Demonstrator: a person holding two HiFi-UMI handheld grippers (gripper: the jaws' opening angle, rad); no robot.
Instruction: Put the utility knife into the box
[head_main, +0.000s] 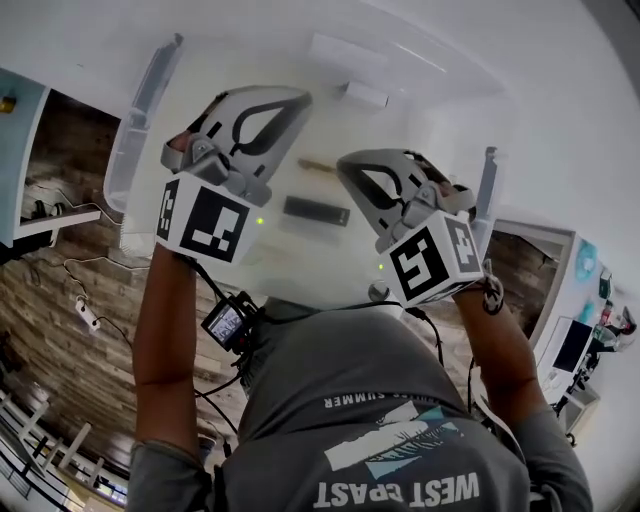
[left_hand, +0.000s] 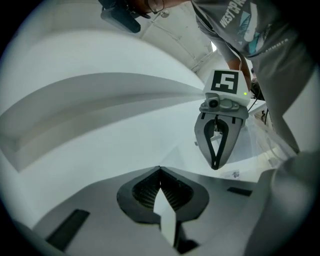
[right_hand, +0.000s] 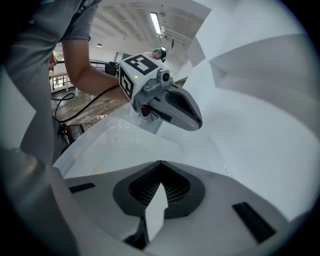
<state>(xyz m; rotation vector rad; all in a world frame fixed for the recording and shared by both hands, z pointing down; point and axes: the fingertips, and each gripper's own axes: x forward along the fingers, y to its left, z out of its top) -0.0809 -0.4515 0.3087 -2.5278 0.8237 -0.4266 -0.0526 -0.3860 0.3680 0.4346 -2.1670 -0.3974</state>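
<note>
Plainly, left gripper (left_hand: 160, 170) closed, empty; right gripper (right_hand: 160, 163) closed, empty

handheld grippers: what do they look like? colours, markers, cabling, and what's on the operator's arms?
The left gripper and right gripper match: light grey plastic shells with dark teardrop cut-outs. Each carries a white marker cube printed with black squares, plus a small green light. Black cables trail from them. The person wears a grey short-sleeved T-shirt with white print.
</note>
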